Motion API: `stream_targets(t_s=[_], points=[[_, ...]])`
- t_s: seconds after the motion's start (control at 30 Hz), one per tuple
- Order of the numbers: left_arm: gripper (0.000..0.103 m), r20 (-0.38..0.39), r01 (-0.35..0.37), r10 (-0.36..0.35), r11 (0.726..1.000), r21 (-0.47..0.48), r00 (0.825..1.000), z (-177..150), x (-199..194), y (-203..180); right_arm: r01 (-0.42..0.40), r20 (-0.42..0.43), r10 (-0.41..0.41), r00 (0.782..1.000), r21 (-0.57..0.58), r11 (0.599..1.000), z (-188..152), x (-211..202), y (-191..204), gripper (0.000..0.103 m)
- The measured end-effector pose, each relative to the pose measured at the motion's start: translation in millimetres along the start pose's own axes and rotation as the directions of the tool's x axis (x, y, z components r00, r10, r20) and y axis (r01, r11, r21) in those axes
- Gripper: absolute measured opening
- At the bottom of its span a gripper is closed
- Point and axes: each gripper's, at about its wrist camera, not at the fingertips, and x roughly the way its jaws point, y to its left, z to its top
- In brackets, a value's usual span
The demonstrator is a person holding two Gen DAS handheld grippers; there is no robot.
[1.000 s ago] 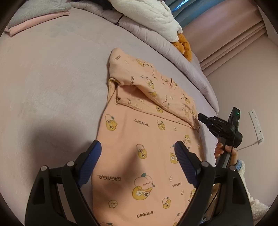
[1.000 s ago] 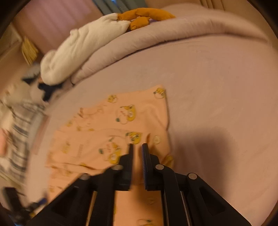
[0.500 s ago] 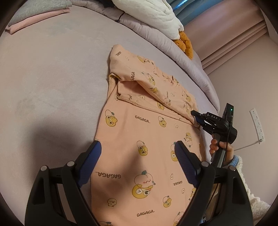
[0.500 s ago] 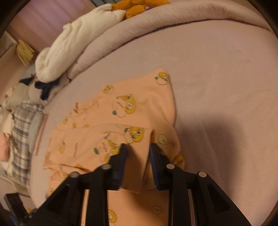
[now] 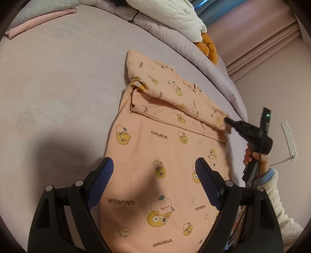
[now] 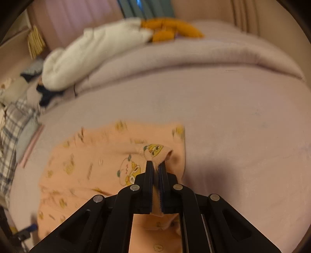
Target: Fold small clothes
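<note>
A small peach shirt (image 5: pixel 159 155) printed with yellow cartoon figures and "GAGAGA" lies flat on the lilac bed (image 5: pixel 58 87). One sleeve (image 5: pixel 175 91) is folded across its upper part. My left gripper (image 5: pixel 153 171) is open and hovers above the shirt's lower body. My right gripper (image 5: pixel 226 121) is at the shirt's right edge, shut on the sleeve cuff. In the right wrist view the gripper (image 6: pixel 155 167) pinches the cuff (image 6: pixel 157 151) and lifts it off the shirt (image 6: pixel 87 169).
A white blanket (image 5: pixel 175 17), an orange plush toy (image 5: pixel 209 47) and a rolled lilac duvet (image 5: pixel 175 42) lie along the bed's far side. Folded pink and grey clothes (image 5: pixel 38 17) sit at the far left corner. A wall socket strip (image 5: pixel 289 140) is at the right.
My right gripper opened half a second ago, then shut on the sleeve cuff and lifted it. My left gripper stayed open and drifted slightly over the shirt.
</note>
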Motion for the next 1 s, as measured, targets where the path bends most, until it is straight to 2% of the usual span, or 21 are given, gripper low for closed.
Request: stream_targets(t_s=[0.1, 0.13, 0.3, 0.37, 0.43, 0.47, 0.5, 0.57, 0.63, 0.7, 0.73, 0.83, 0.9, 0.97, 1.0], points=[[0.086, 0.008, 0.003, -0.003, 1.000, 0.027, 1.000, 13, 2, -7, 0.040, -0.065, -0.040, 0.997, 0.001, 0.999, -5, 16, -4, 0.006], [0.086, 0.016, 0.006, -0.007, 0.999, 0.041, 1.000, 21, 2, -11, 0.043, -0.062, -0.042, 0.997, 0.007, 0.999, -4, 15, -6, 0.006], [0.086, 0.075, 0.025, -0.033, 0.994, 0.105, 0.997, 58, 6, -33, 0.083, 0.064, -0.084, 0.994, 0.020, 0.996, 1, -14, -12, 0.014], [0.085, 0.075, 0.041, -0.051, 0.991, 0.127, 0.996, 71, 16, -41, 0.043, 0.087, -0.044, 0.995, 0.008, 0.999, 1, -19, -7, 0.014], [0.083, 0.063, 0.050, -0.059, 0.990, 0.133, 0.996, 82, 31, -44, -0.036, 0.073, 0.037, 0.997, -0.016, 0.999, 0, -16, -3, 0.014], [0.074, 0.050, 0.060, -0.067, 0.989, 0.136, 0.996, 88, 43, -46, -0.059, 0.052, 0.060, 0.997, -0.029, 0.998, -2, -11, -2, 0.014], [0.069, 0.041, 0.052, -0.059, 0.988, 0.143, 0.997, 90, 50, -47, -0.058, 0.033, 0.060, 0.998, -0.042, 0.997, -4, -4, -1, 0.014], [0.058, 0.009, -0.002, 0.000, 0.984, 0.176, 1.000, 94, 71, -48, -0.021, -0.003, 0.020, 1.000, -0.057, 0.998, -7, 11, 1, 0.014], [0.051, -0.028, -0.056, 0.063, 0.981, 0.183, 0.998, 93, 89, -40, 0.010, -0.056, -0.011, 0.998, -0.023, 1.000, -10, 29, -9, 0.013], [0.038, -0.068, -0.105, 0.118, 0.978, 0.178, 0.991, 89, 104, -26, -0.004, -0.054, 0.004, 0.999, 0.010, 1.000, -12, 34, -18, 0.008], [0.032, -0.052, -0.109, 0.121, 0.977, 0.186, 0.991, 88, 103, -22, -0.015, -0.057, 0.017, 0.998, 0.022, 1.000, -11, 35, -21, 0.008], [0.032, -0.053, -0.075, 0.084, 0.985, 0.153, 0.995, 87, 93, -14, -0.019, -0.077, 0.022, 0.997, 0.040, 0.999, -7, 35, -25, 0.008], [0.033, -0.049, -0.080, 0.089, 0.985, 0.152, 0.995, 85, 84, -15, -0.003, -0.066, 0.005, 0.998, 0.024, 1.000, -6, 25, -17, 0.008], [0.048, -0.030, -0.094, 0.101, 0.979, 0.183, 0.994, 81, 76, -18, -0.040, -0.030, 0.040, 0.999, -0.008, 0.999, -15, 11, -4, 0.008], [0.051, -0.024, -0.099, 0.106, 0.975, 0.199, 0.994, 78, 74, -19, -0.077, -0.017, 0.077, 0.997, -0.022, 0.997, -19, 6, 0, 0.008]])
